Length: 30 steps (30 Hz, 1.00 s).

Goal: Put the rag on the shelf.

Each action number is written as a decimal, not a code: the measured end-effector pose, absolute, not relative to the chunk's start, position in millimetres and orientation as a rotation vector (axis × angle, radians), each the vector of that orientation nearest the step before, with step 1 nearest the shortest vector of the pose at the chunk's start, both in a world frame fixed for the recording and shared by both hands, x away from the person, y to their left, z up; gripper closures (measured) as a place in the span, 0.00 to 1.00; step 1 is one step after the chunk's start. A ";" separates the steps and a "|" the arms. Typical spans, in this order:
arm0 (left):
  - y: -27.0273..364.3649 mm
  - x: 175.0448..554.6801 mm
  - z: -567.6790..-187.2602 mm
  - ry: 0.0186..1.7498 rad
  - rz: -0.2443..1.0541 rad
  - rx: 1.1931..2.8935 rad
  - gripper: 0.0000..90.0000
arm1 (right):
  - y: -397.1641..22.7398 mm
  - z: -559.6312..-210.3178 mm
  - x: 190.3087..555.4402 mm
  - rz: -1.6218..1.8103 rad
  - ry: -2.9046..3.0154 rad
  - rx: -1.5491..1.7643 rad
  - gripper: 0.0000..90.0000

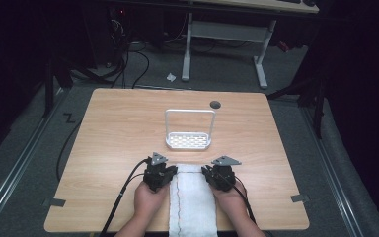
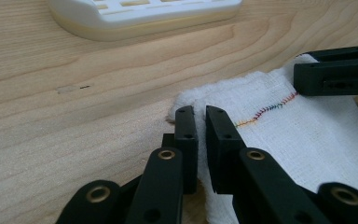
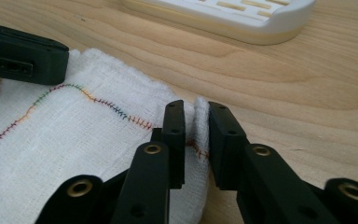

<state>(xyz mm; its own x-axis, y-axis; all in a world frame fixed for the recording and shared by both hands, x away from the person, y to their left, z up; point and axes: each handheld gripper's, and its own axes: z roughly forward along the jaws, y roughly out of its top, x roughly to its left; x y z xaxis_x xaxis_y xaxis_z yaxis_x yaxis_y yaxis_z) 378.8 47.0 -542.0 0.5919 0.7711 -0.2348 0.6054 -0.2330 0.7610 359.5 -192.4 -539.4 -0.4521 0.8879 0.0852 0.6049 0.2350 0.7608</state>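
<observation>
A white cloth [image 1: 192,202] with a multicoloured stitched line lies at the table's near edge, between the person's hands. My left gripper [image 1: 171,171] sits at the cloth's far left corner. In the left gripper view its jaws [image 2: 200,113] stand almost together on the edge of the cloth [image 2: 307,130]. My right gripper [image 1: 206,172] is at the far right corner. The right gripper view has its jaws [image 3: 196,109] shut on a raised fold of the cloth [image 3: 74,140]. Each gripper view also catches the other gripper [image 2: 335,70] [image 3: 23,56] across the cloth.
A white slotted tray with a tall wire handle [image 1: 188,140] stands just beyond the cloth, mid-table [image 2: 144,14] [image 3: 242,14]. A dark round hole [image 1: 215,104] sits near the table's far edge. Tape tabs [image 1: 54,202] [image 1: 300,198] mark the front corners. Bare wood [image 1: 118,128] lies to the left.
</observation>
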 end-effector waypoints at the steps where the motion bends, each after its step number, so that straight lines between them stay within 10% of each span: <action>1: 46.8 378.7 -542.0 1.099 0.239 1.942 0.93 | -191.5 -539.3 358.9 1.060 2.151 1.365 0.92; 30: 55.7 352.6 -524.5 1.063 0.353 1.775 0.94 | -182.6 -524.8 335.3 1.130 2.029 1.138 0.95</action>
<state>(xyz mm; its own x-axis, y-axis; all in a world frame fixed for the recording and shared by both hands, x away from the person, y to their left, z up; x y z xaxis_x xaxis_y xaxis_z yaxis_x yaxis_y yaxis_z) 352.6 55.7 -524.5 0.5720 0.7891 -0.2240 0.4986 -0.1177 0.8588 335.3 -182.6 -524.8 -0.4916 0.8689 -0.0580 0.4085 0.2889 0.8659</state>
